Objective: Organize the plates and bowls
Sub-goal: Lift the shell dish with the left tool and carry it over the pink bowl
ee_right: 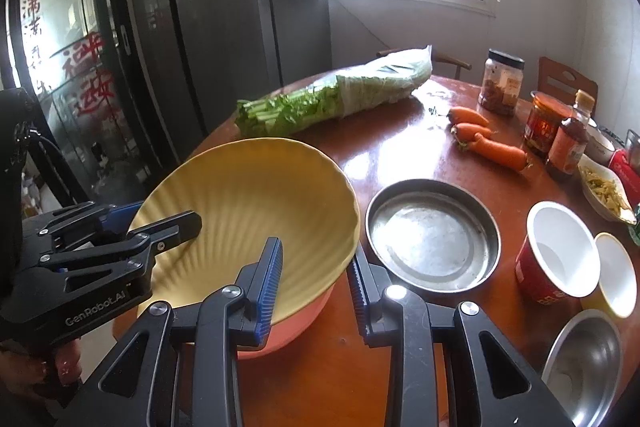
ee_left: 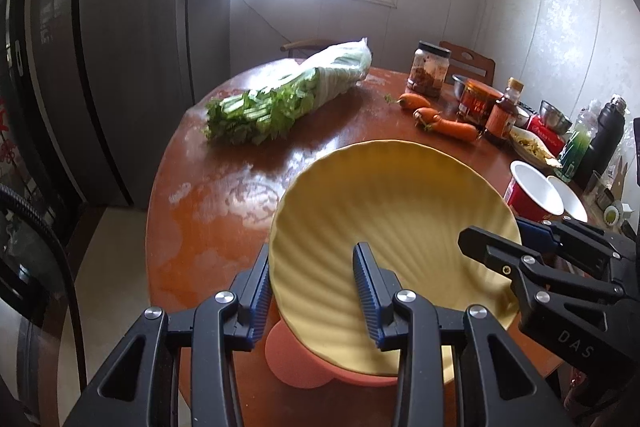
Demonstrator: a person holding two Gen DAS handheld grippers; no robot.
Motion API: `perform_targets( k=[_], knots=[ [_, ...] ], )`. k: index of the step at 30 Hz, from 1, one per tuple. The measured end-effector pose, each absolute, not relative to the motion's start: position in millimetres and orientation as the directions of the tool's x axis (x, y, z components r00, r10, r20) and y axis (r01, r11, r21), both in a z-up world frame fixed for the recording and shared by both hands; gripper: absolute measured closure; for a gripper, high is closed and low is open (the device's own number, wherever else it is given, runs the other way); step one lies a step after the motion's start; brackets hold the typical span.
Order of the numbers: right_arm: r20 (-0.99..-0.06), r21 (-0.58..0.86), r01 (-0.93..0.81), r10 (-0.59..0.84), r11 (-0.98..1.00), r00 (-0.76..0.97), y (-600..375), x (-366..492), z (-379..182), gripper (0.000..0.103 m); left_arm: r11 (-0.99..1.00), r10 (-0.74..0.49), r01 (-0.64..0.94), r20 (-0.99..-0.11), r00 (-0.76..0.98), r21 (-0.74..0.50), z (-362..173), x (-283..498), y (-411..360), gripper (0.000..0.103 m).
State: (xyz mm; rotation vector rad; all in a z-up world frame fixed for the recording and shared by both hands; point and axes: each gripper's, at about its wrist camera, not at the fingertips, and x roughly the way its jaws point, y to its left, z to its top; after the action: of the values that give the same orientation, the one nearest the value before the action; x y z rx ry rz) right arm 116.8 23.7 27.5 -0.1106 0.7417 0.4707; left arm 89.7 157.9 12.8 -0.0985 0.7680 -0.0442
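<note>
A yellow scalloped plate (ee_left: pixel 384 203) (ee_right: pixel 248 199) hangs tilted over a pink bowl (ee_left: pixel 304 359) (ee_right: pixel 296 323) at the near edge of the round wooden table (ee_left: pixel 208 211). Whether the plate rests on the bowl I cannot tell. My left gripper (ee_left: pixel 312 251) is shut on the plate's near left rim, one finger under it and one on top. In the right wrist view it (ee_right: pixel 164 215) reaches in from the left. My right gripper (ee_right: pixel 316 247) is shut on the plate's right rim and shows at the right (ee_left: pixel 496 233) in the left wrist view.
A round metal pan (ee_right: pixel 432 235) lies right of the plate. Past it stand a red cup (ee_right: pixel 556 255), a small pale bowl (ee_right: pixel 616 275) and a steel bowl (ee_right: pixel 584 363). Carrots (ee_right: pixel 492 143), bagged celery (ee_right: pixel 340 95) and jars (ee_right: pixel 500 87) fill the far side.
</note>
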Motion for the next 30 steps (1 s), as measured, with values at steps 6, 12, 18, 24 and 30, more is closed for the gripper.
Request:
perform_targets(
  k=[6, 12, 18, 24, 30],
  knots=[
    [-0.694, 0.047, -0.465, 0.363, 0.884, 0.621, 27.8, 117.5, 13.7, 0.069, 0.995, -0.069, -0.004, -0.709, 0.702, -0.101, -0.5, 87.5, 158.0, 0.064],
    [-0.713, 0.021, -0.478, 0.348, 0.878, 0.609, 29.8, 125.2, 4.5, 0.069, 0.995, -0.067, -0.005, -0.718, 0.693, -0.098, -7.4, 84.8, 154.9, 0.064],
    [-0.726, 0.015, -0.489, 0.346, 0.872, 0.595, 34.7, 135.4, -4.2, 0.069, 0.997, -0.046, -0.017, -0.721, 0.692, -0.080, -11.3, 83.9, 154.8, 0.064],
    [-0.726, -0.011, -0.490, 0.330, 0.872, 0.604, 39.9, 139.5, -7.8, 0.069, 0.998, -0.023, -0.026, -0.726, 0.687, -0.057, -16.0, 84.1, 151.7, 0.064],
    [-0.723, -0.010, -0.486, 0.330, 0.874, 0.607, 41.6, 140.7, -11.4, 0.069, 0.999, -0.005, -0.035, -0.729, 0.685, -0.040, -18.7, 84.7, 152.2, 0.064]
  ],
)
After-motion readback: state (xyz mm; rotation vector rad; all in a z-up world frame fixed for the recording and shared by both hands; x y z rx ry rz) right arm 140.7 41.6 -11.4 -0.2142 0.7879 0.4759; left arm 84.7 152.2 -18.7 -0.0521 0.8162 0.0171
